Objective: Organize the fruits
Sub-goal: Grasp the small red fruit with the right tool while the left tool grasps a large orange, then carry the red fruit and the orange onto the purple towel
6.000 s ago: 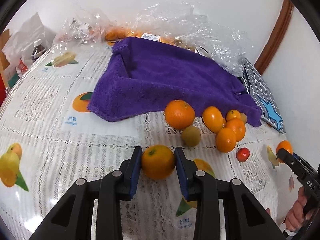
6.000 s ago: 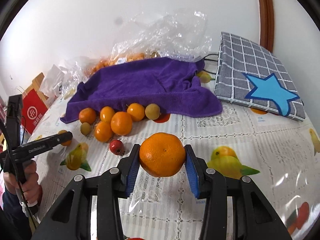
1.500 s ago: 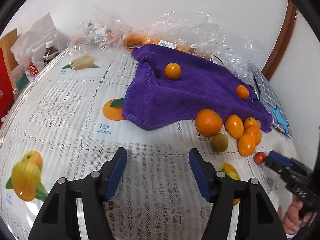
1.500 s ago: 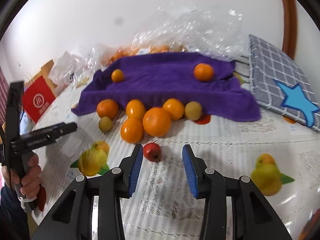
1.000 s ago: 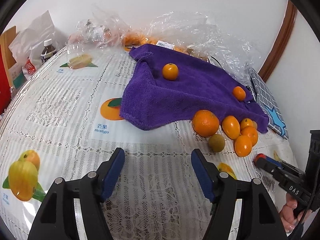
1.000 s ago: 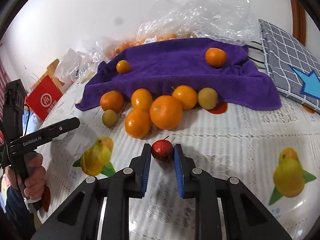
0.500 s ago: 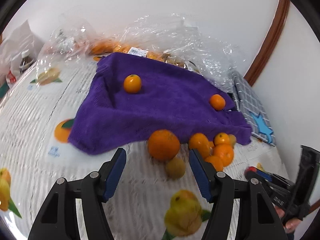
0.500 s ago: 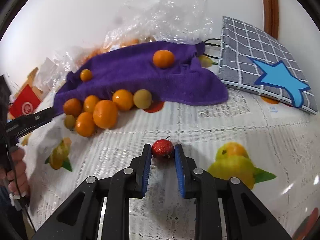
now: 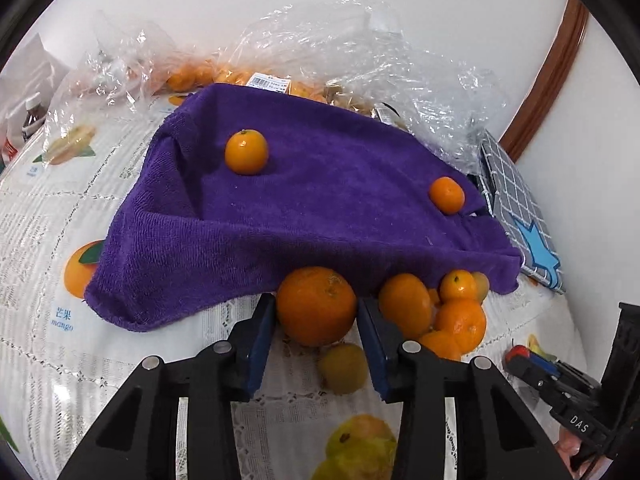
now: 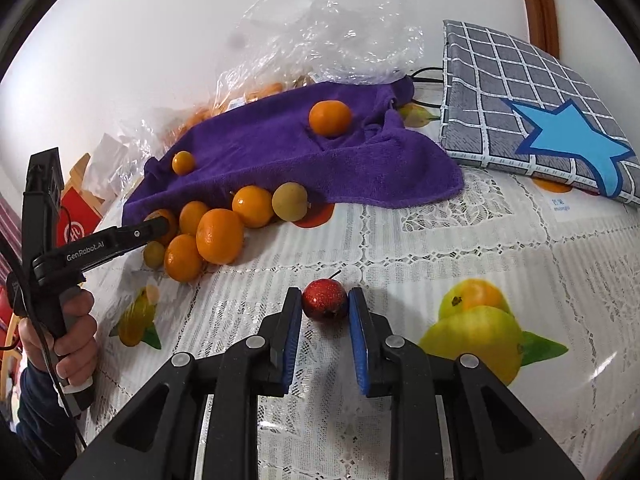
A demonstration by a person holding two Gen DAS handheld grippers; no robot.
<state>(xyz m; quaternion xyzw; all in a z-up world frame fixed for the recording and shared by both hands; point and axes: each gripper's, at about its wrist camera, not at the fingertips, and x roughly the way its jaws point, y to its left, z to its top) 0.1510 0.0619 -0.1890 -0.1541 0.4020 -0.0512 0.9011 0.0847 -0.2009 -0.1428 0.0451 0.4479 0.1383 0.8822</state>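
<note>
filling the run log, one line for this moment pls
left claw: closing on large orange | right claw: holding red fruit | purple towel: two oranges
</note>
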